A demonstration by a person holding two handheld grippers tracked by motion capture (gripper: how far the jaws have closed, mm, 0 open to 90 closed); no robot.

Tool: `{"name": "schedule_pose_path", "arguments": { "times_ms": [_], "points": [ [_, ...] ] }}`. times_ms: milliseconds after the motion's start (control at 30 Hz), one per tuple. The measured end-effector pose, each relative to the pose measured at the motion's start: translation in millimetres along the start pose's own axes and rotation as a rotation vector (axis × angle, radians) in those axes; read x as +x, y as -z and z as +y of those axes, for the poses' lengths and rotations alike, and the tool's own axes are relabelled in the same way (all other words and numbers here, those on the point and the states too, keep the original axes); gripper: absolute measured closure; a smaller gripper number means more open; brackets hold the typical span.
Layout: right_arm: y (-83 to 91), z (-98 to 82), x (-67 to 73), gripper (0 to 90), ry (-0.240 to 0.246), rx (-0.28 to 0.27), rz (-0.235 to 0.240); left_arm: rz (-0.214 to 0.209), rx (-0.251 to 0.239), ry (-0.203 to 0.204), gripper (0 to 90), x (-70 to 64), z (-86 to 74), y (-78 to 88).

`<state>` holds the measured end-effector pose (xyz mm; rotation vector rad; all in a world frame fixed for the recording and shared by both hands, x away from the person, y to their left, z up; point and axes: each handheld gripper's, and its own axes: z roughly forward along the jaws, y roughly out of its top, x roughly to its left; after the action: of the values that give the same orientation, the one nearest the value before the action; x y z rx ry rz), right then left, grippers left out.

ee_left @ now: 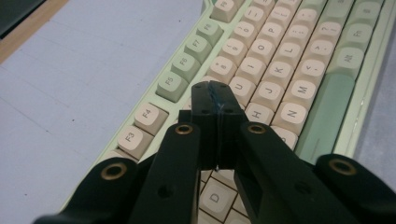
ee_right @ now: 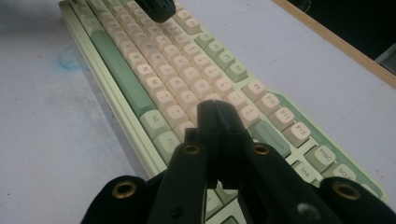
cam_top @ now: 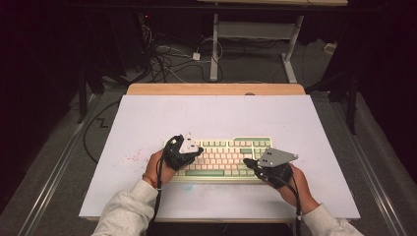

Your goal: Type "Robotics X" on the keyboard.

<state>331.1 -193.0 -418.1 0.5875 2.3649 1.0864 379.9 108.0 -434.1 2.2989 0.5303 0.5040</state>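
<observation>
Both claws pressed together, empty. Keyboard (cam_top: 223, 158) lies directly beneath them, long axis running claw to claw; left gripper (ee_left: 215, 100) over its left half, right gripper (ee_right: 218, 116) over its right.

A dim lab or workshop: tangled cables (cam_top: 164, 61) on the far floor, a bench frame (cam_top: 255, 34) beyond the white table (cam_top: 147, 123).

A green-and-cream keyboard (cam_top: 223, 157) lies on the white table (cam_top: 147, 118).
</observation>
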Motion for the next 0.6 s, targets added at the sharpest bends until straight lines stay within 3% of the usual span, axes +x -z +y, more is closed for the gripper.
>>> {"name": "schedule_pose_path", "arguments": {
  "times_ms": [600],
  "points": [
    [-2.9,-0.3,-1.2,90.0,-0.008,-0.004,0.000,0.040,-0.062,-0.019,87.3,-4.8,-6.8,21.4]
  ]
}}
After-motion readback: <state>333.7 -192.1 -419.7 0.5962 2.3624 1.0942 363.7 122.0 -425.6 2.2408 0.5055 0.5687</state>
